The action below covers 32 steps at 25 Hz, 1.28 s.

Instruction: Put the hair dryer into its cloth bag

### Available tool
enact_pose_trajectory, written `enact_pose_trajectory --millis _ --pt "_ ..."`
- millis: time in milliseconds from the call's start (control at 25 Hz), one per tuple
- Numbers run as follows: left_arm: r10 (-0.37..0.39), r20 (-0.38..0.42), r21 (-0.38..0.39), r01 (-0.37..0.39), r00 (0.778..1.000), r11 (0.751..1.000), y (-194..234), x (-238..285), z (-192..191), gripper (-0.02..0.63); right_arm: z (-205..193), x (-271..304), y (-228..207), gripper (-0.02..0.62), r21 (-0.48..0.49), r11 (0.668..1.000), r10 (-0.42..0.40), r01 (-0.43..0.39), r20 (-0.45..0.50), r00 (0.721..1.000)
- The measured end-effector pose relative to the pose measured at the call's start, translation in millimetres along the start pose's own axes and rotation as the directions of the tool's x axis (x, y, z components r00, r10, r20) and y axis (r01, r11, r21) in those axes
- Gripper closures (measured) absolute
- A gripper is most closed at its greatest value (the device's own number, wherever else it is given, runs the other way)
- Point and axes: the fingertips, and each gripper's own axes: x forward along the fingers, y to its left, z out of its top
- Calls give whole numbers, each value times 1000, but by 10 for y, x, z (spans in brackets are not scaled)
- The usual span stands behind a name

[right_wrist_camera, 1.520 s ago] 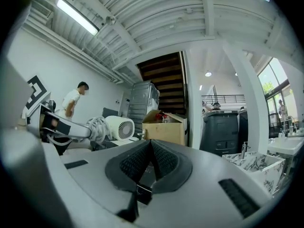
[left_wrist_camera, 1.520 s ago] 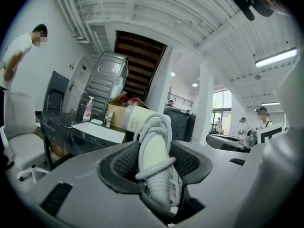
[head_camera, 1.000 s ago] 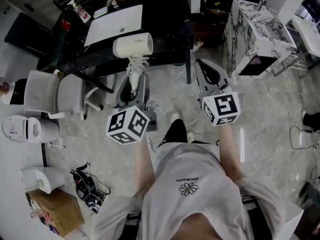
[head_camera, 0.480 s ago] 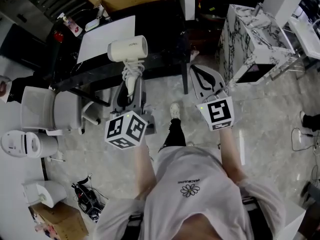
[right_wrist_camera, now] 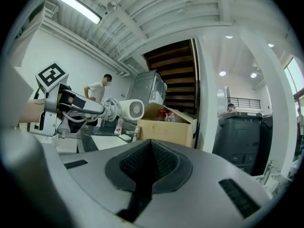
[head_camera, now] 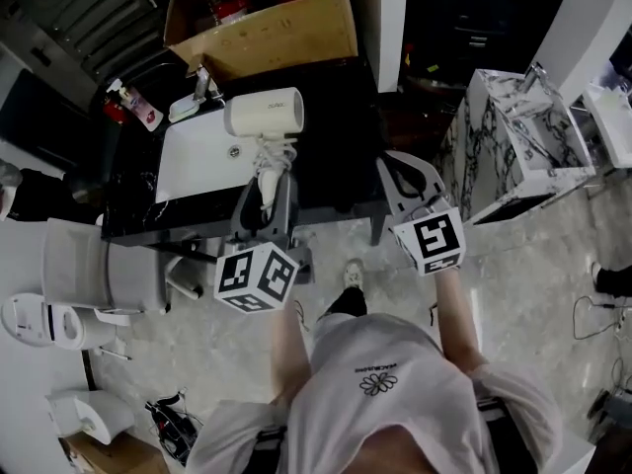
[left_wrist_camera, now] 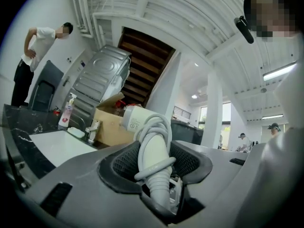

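Hair dryer (head_camera: 263, 115) first: it is off the tabletop, carried out in front of the person by the left gripper (head_camera: 265, 182). The jaws stand fairly wide but are clamped on the dryer's handle, with the white cord (left_wrist_camera: 154, 127) looped round that handle just above the pads. The cream barrel sticks out sideways above the grip, over the near part of the dark tabletop (head_camera: 331, 161).

The right gripper (right_wrist_camera: 148, 151) is beside it, level and a little apart. Its jaws are pressed together with nothing between them.

Beyond the dryer lies a flat white patch (head_camera: 197, 156) with a tap (head_camera: 202, 82) at its far edge and a soap bottle (head_camera: 133, 107) off to the side. It may be a basin or the cloth bag laid flat; from here I can't tell which. Behind that is an open cardboard box (head_camera: 276, 33).

To my eye this is the carrying step — dryer in hand, nothing bagged yet. No open bag mouth shows anywhere. The next move calls for finding the bag and having the free right gripper part its jaws to pinch one lip and hold the mouth open. The left can then feed the dryer in — barrel or handle first, with the cord kept tucked so it doesn't snag on the hem.
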Motion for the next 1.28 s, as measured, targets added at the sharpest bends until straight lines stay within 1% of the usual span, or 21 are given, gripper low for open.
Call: enact_pose_trajectory --millis 160,280,400,480,560,800,1000,1080,1120,1160,1200,1280 --pt "-7 11 12 7 1000 1000 262 599 200 399 122 670 -281 583 -53 999 6 -5 21 1000" --pt "-6 13 11 6 1000 1000 419 905 278 399 164 1032 -423 583 -93 996 9 -6 33 999" --pt "10 4 2 -10 1000 1000 545 1080 300 399 127 1276 -481 583 -76 997 18 -17 17 1000" --pt "25 -9 0 -25 1000 1000 581 1170 295 400 100 1379 -530 583 -51 998 24 -24 9 1000" --pt "37 -15 0 -37 999 999 583 1249 299 399 101 1464 -600 583 -48 998 34 -33 16 999" --pt "110 1 -31 -110 994 993 572 1225 234 399 93 1554 -657 583 -70 992 108 -105 38 993" --pt "163 9 -33 -163 987 986 560 1147 189 399 53 1550 -697 583 -130 976 177 -172 24 984" --pt "180 15 -29 -180 984 983 563 1104 192 399 41 1544 -669 581 -203 956 215 -212 -7 976" --pt "189 18 -29 -189 982 982 567 1077 190 399 24 1536 -641 581 -255 937 238 -238 -33 971" --pt "199 20 -28 -199 980 980 569 1050 185 399 -7 1525 -607 581 -313 911 262 -269 -66 963" --pt "209 22 -26 -208 978 978 568 1023 179 399 -53 1510 -566 581 -373 876 288 -305 -103 952" --pt "228 23 -22 -228 973 973 557 967 150 399 -195 1462 -465 578 -477 790 343 -386 -178 922"
